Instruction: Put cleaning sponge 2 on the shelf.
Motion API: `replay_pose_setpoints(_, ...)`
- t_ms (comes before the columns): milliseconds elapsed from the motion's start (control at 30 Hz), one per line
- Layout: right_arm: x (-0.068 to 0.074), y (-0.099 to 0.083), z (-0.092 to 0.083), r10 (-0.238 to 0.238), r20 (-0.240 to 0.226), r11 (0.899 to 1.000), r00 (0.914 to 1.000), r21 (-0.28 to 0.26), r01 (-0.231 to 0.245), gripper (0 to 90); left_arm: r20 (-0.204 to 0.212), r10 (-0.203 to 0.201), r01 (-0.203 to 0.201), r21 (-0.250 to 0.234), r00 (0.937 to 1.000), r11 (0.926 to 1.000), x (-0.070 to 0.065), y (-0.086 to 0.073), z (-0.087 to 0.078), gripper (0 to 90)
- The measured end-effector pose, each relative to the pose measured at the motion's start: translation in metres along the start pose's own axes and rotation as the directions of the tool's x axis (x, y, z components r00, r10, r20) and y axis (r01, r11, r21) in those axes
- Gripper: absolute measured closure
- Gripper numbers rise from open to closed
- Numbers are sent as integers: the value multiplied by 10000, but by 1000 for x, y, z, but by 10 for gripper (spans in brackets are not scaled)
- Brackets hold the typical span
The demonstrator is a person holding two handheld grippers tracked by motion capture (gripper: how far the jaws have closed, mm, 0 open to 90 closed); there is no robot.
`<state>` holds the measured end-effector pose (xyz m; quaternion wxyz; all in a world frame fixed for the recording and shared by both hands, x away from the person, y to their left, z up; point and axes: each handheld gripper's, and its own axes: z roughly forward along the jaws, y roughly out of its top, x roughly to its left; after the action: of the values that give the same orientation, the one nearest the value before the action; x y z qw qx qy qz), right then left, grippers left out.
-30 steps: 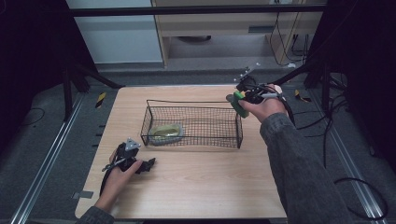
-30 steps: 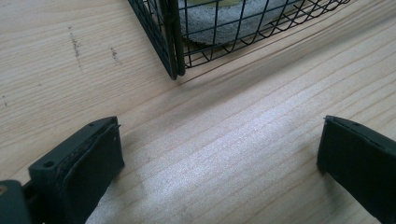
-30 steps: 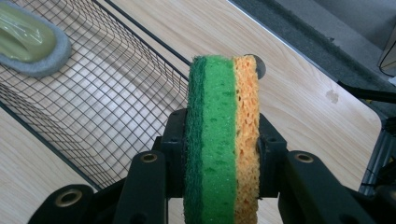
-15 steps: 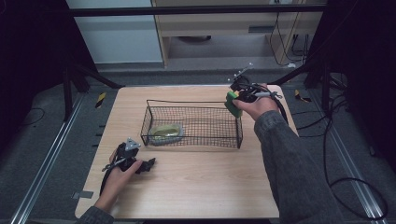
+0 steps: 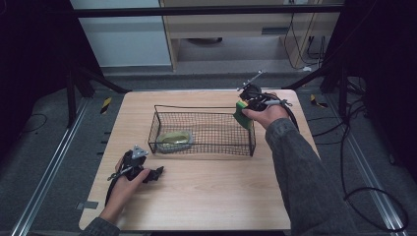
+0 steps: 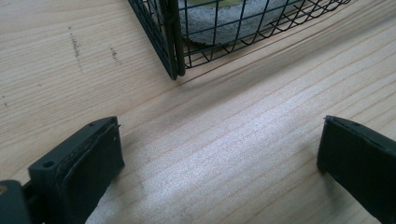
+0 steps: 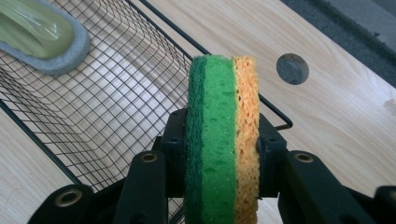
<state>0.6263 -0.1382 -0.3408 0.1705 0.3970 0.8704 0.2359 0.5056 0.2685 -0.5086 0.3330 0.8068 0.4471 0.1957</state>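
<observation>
A green and yellow sponge stands on edge between the jaws of my right gripper, which is shut on it. In the high view that gripper hangs over the right end of the black wire basket, with the sponge just above the rim. A grey-edged pad with a green top lies in the basket's left end, and it also shows in the right gripper view. My left gripper rests on the table near the basket's front left corner, its jaws open on bare wood.
The wooden table has free room in front of the basket. A round grey plug sits in the tabletop beyond the basket's far rim. Black frame struts and cables run around the table's sides.
My right gripper with the sponge has moved left and down, from beyond the basket's right end to just over its right rim. The left gripper has stayed put.
</observation>
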Motion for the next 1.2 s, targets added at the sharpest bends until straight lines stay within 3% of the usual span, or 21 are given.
replay_pose_setpoints(400,-3,-6,17,155,-263,9997,9995,179,-150,643,3,29,-29,13,10000,10000,0,0,0,0)
replay_pose_setpoints(1200,-10,-20,48,532,-230,9974,9983,500,-520,642,5,11,-11,-4,10000,10000,0,0,0,0)
